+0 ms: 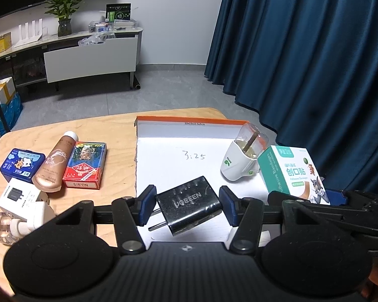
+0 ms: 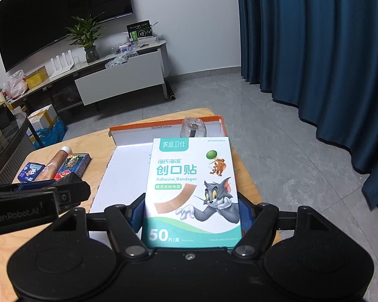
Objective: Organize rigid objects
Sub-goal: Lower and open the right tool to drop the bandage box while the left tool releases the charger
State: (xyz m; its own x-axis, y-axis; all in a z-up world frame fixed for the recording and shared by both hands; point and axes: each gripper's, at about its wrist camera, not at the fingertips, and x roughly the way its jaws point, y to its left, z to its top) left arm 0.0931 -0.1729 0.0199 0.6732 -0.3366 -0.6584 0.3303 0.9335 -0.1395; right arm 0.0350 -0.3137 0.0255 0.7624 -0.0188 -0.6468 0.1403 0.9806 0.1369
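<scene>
A shallow white box lid with orange rim (image 1: 163, 161) lies on the wooden table (image 1: 118, 130). My left gripper (image 1: 187, 205) is open around a black UGREEN charger (image 1: 189, 207) that lies in the lid, with gaps at both pads. A white mosquito-repellent heater (image 1: 244, 158) lies in the lid's far right. My right gripper (image 2: 190, 216) is shut on a bandage box (image 2: 191, 188) and holds it upright over the lid's right side; the box also shows in the left wrist view (image 1: 294, 173).
Left of the lid lie a blue tin (image 1: 22, 164), a bronze tube (image 1: 54, 162), a red card pack (image 1: 85, 166), a white charger box (image 1: 20, 195) and a clear refill bottle (image 1: 7, 227). Blue curtain (image 1: 315, 50) hangs to the right.
</scene>
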